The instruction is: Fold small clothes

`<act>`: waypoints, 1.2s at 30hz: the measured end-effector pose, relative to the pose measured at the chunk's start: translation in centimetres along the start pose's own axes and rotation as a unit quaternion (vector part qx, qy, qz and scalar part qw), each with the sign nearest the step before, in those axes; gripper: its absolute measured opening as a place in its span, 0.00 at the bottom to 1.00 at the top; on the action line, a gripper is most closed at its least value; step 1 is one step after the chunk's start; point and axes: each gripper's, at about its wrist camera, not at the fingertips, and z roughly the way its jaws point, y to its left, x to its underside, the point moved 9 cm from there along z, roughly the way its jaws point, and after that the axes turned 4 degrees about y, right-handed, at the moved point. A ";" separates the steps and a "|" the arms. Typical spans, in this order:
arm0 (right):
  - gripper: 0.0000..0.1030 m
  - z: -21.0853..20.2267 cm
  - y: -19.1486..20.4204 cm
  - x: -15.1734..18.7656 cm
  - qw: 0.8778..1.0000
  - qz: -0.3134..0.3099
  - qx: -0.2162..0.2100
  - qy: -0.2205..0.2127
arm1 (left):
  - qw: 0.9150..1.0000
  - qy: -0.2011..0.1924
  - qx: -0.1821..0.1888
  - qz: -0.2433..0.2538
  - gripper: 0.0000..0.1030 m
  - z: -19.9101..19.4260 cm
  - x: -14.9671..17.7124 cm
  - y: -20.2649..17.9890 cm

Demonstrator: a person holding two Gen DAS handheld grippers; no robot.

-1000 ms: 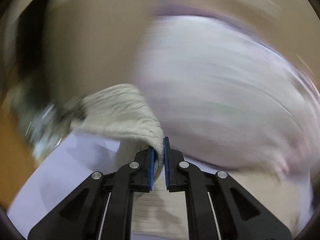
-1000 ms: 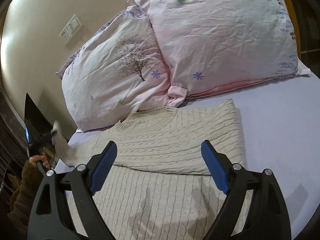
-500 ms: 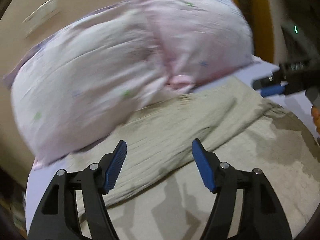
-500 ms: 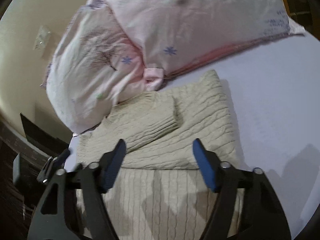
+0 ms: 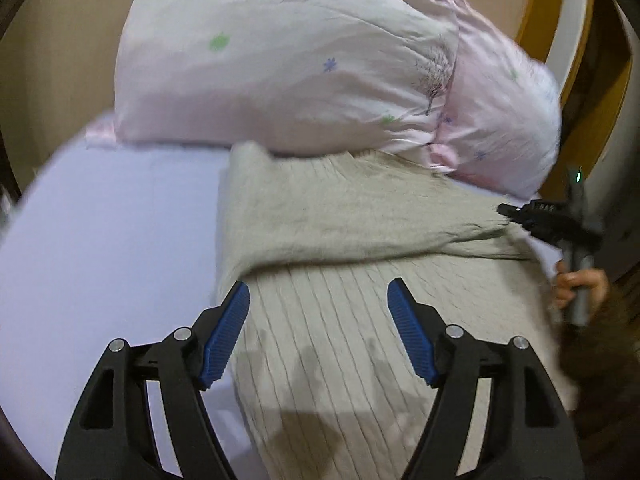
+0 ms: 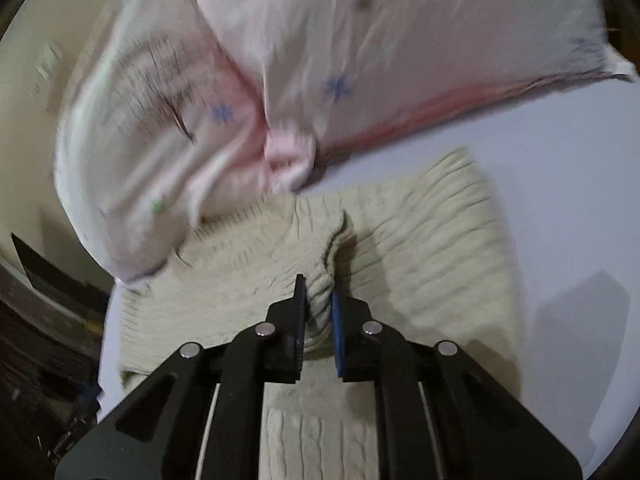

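Observation:
A cream cable-knit sweater (image 5: 340, 320) lies flat on the lilac bed sheet (image 5: 112, 232), a sleeve folded across its chest. My left gripper (image 5: 318, 332) is open and empty, just above the sweater's lower body. My right gripper (image 6: 318, 312) is shut on the cuff of the folded sleeve (image 6: 324, 280), pinching it between the blue pads. In the left wrist view the right gripper (image 5: 540, 220) shows at the far right, at the sleeve end, with the hand holding it.
Two pink flowered pillows (image 5: 288, 60) (image 6: 380, 40) lean against the beige wall behind the sweater. Bare sheet lies left of the sweater in the left wrist view and right of it in the right wrist view (image 6: 560, 208). A dark floor edge (image 6: 44, 340) lies left.
My left gripper let go of the sleeve, opened and swung back over the sweater body. My right gripper moved in and shut on the sleeve cuff.

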 end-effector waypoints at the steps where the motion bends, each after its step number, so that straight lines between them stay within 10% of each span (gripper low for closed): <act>1: 0.11 -1.2 -0.6 -0.2 1.000 0.005 0.013 -0.017 | 1.000 0.004 0.013 -0.009 0.71 0.0 0.5 0.1; 4: 0.20 -2.7 -2.4 0.2 0.998 0.001 0.057 -0.027 | 0.998 0.027 0.047 -0.032 0.71 -0.6 3.0 0.7; 8: 0.67 -5.4 -3.4 3.2 0.999 0.007 0.054 -0.007 | 0.996 0.055 0.049 -0.041 0.71 -0.7 6.2 0.8; 11: 0.67 -8.6 -4.7 6.4 0.998 -0.010 0.066 -0.012 | 0.995 0.065 0.058 -0.051 0.71 -1.4 8.4 1.1; 21: 0.46 -13.9 -8.0 18.9 0.998 0.017 0.007 0.060 | 0.995 0.049 0.078 -0.044 0.69 -4.7 12.8 -0.4; 26: 0.38 -15.4 -6.8 23.2 0.990 0.041 -0.100 0.091 | 0.994 0.053 0.085 -0.039 0.53 -6.2 15.4 -1.8; 30: 0.09 -14.6 -6.2 25.1 0.974 0.066 -0.179 0.121 | 0.992 0.069 0.095 -0.052 0.14 -5.9 16.0 -1.8; 36: 0.08 -14.7 -4.1 22.9 0.964 0.070 -0.240 0.094 | 0.985 0.082 0.137 -0.065 0.09 -6.1 15.0 -2.3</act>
